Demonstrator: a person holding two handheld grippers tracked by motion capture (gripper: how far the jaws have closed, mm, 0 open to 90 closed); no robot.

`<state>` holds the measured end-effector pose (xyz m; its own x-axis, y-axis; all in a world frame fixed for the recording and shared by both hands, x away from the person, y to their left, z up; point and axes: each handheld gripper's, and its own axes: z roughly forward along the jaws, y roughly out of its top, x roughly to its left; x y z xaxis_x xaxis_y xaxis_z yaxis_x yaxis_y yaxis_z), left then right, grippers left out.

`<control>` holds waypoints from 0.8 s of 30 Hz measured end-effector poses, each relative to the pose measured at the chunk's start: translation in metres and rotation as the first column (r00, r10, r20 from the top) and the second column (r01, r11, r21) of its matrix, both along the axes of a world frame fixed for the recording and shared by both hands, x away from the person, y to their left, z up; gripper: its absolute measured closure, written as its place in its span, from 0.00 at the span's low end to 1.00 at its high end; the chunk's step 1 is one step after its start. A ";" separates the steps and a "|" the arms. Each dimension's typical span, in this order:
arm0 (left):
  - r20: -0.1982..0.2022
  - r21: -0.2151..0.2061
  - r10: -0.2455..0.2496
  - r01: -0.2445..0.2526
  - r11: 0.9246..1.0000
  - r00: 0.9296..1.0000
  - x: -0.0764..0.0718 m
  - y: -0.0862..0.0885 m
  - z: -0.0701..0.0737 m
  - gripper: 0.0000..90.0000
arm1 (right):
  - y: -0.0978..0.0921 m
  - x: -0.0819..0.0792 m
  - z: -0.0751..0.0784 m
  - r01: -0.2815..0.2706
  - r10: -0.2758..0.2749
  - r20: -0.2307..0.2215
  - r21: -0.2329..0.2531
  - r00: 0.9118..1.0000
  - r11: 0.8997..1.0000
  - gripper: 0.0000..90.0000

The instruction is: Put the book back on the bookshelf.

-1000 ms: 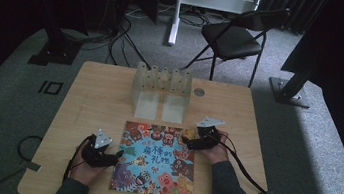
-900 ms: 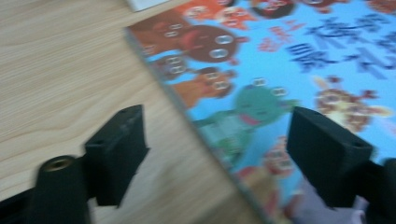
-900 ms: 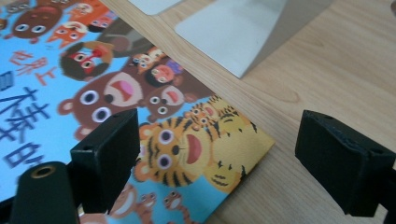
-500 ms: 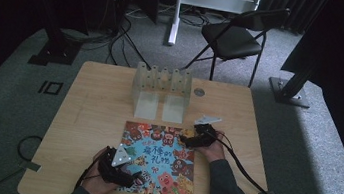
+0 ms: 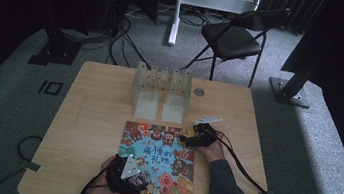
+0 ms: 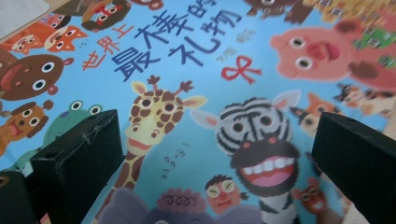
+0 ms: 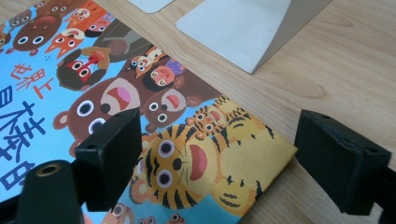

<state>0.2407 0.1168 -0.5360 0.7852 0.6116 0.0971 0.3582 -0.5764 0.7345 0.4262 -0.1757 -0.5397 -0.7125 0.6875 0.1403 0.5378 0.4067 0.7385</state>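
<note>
A colourful picture book (image 5: 159, 158) with cartoon animals and blue Chinese lettering lies flat on the wooden table (image 5: 91, 116), near its front edge. My left gripper (image 5: 135, 179) hovers over the book's lower left part, jaws wide open above the giraffe and zebra (image 6: 257, 135). My right gripper (image 5: 188, 140) is open at the book's upper right corner, straddling the tiger corner (image 7: 224, 158) of the cover. Neither holds anything.
A clear slotted rack (image 5: 163, 81) with two pale ramp plates (image 7: 243, 28) stands at the back middle of the table. A small round disc (image 5: 199, 92) lies to its right. A black folding chair (image 5: 233, 39) and cables stand beyond the table.
My left gripper has swung from the table left of the book onto the book's lower left part. My right gripper has stayed at the upper right corner.
</note>
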 end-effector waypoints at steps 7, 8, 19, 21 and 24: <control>0.031 0.029 -0.032 0.031 0.999 0.999 -0.009 -0.014 -0.002 0.02 | -0.004 0.000 0.008 0.007 -0.007 0.001 0.041 1.000 0.999 0.19; 0.035 0.031 -0.034 0.033 0.999 0.999 -0.009 -0.015 -0.002 0.02 | -0.004 0.000 0.009 0.007 -0.007 -0.001 0.047 1.000 0.999 0.19; 0.063 0.053 -0.115 0.111 0.992 0.991 -0.021 -0.032 -0.003 0.02 | -0.009 -0.001 0.020 0.006 -0.007 0.008 0.114 1.000 0.993 0.20; 0.073 0.066 -0.113 0.108 0.992 0.991 -0.023 -0.038 -0.007 0.02 | -0.011 -0.001 0.023 0.005 -0.007 0.012 0.129 1.000 0.992 0.21; 0.071 0.050 -0.107 0.104 0.993 0.992 -0.022 -0.044 -0.007 0.02 | -0.012 -0.002 0.026 0.000 -0.003 0.019 0.133 1.000 0.991 0.22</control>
